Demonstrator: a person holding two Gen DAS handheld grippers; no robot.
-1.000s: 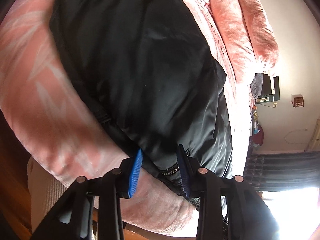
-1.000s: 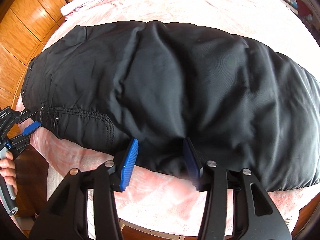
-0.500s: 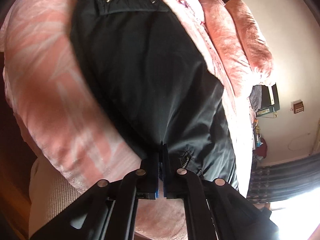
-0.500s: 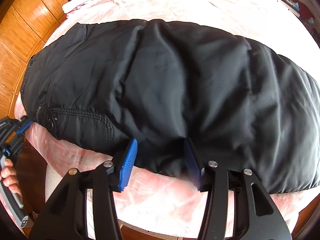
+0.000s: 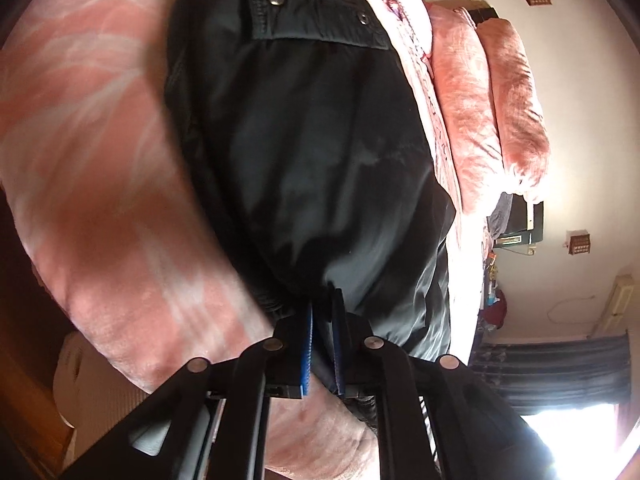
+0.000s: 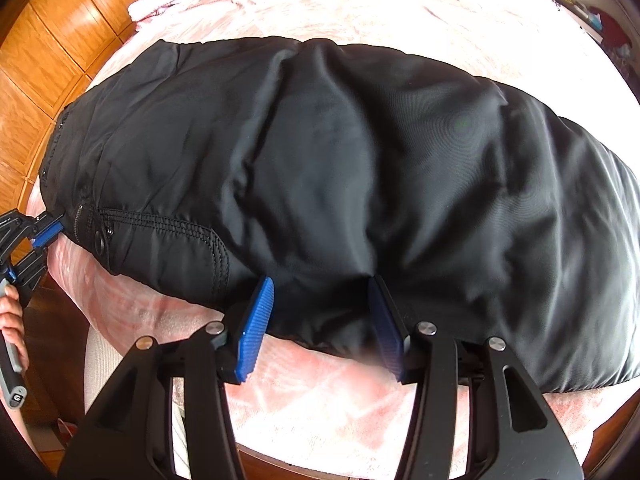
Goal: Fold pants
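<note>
The black pants (image 6: 340, 184) lie spread flat across the pink bedspread (image 6: 320, 408), lengthwise along the bed's near edge, the waistband end toward the left corner by the wooden wardrobe (image 6: 52, 60) and the legs running off toward the right side. In the right wrist view the right gripper (image 6: 320, 328) sits at the near edge of the bed with its blue pads (image 6: 256, 328) wide apart, straddling the lower hem of the fabric around the middle of the pants; nothing is pinched between them, though the pad tips appear to touch or just overlap the cloth, and blur at the right pad makes that hard to settle. At the far left of that view the left gripper (image 6: 44, 230) meets the waistband corner beside a snap button (image 6: 100, 240), held by a bare hand (image 6: 12, 332). The left wrist view shows the left gripper (image 5: 322, 344) with its fingers drawn nearly together, a bunched fold of black fabric caught between the pads. From there the pants (image 5: 312, 152) stretch away along the bed, a pocket flap (image 5: 316, 20) with two metal snaps near the far end, and pink pillows (image 5: 492, 112) stand along the bed's right edge against the wall.
</note>
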